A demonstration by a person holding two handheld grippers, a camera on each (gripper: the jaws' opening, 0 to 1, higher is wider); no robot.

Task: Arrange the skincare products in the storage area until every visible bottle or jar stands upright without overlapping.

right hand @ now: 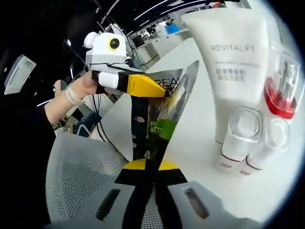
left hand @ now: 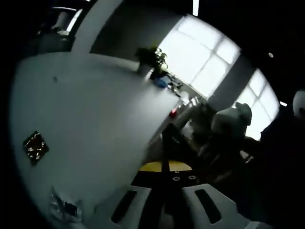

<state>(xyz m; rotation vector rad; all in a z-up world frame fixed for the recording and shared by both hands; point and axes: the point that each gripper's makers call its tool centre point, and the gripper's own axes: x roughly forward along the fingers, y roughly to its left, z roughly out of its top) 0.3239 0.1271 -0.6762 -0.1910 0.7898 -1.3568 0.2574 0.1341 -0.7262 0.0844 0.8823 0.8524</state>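
Both grippers pinched one flat foil sachet point(right hand: 159, 112): the right gripper point(right hand: 145, 177) clenched its bottom corner, the left gripper point(right hand: 159, 90) its top edge at eleven o'clock. Light, floppy and slippery, it likely needed edge grips. The Revitalift tube point(right hand: 234, 57) stood upright at two o'clock.

Right gripper point(right hand: 151, 164) in right gripper view: jaws rise from the bottom, pressed together on a thin dark sachet point(right hand: 159, 119). Left gripper point(right hand: 162, 91) enters that view from the left, yellow-and-black jaws pointing right, tips closed on the sachet's upper edge. A hand point(right hand: 85, 86) grips its white body, wristband on the wrist, forearm extending lower left. In left gripper view, left gripper point(left hand: 165, 157) jaws sit close together.
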